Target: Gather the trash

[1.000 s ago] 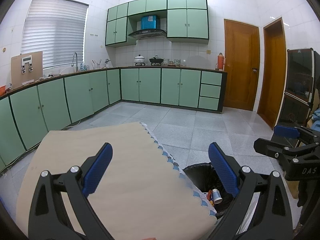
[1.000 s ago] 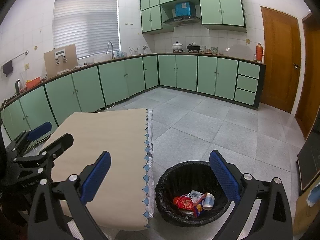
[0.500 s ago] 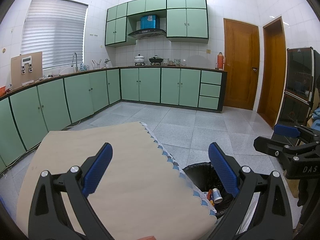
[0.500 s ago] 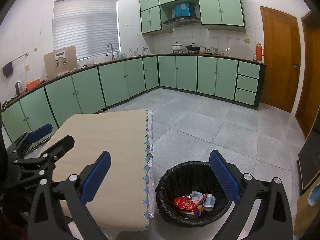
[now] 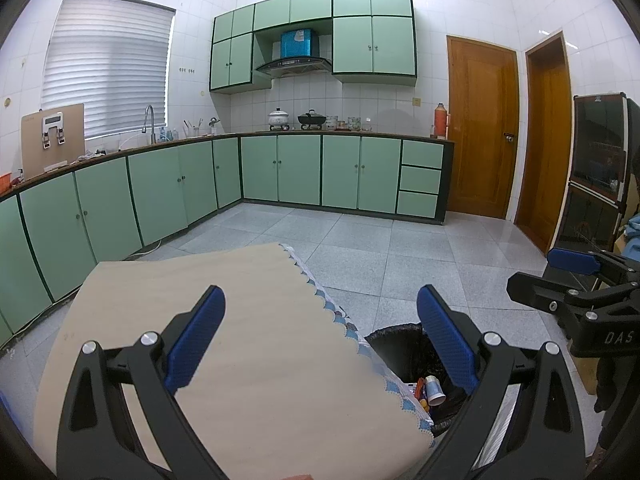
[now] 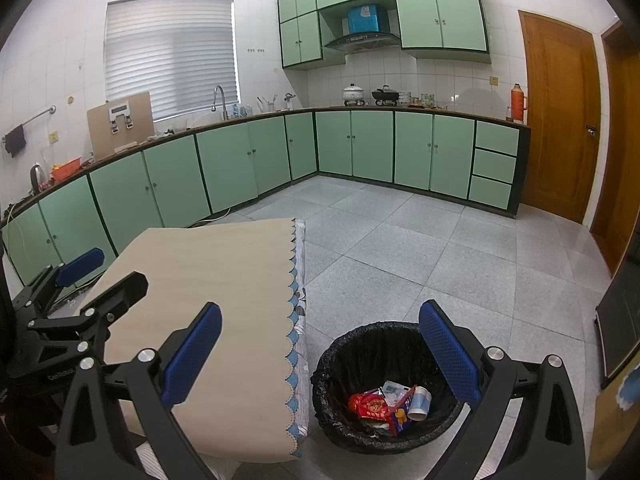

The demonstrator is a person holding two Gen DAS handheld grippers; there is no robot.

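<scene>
A green-cabinet kitchen with a grey tiled floor. The black-lined bin holding wrappers and a cup stands below the right tongs, beside the table. Left tongs hover over the table. Both tongs gape wide, empty.

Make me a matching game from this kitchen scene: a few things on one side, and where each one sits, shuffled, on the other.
Things:
1. paper cup
2. orange thermos
3. trash bin
4. blue box

Places:
A. on the floor beside the table
B. above the range hood, between the upper cabinets
C. inside the black bin liner with the wrappers
D. at the end of the counter nearest the wooden door

Pairs: 1-C, 2-D, 3-A, 4-B
</scene>
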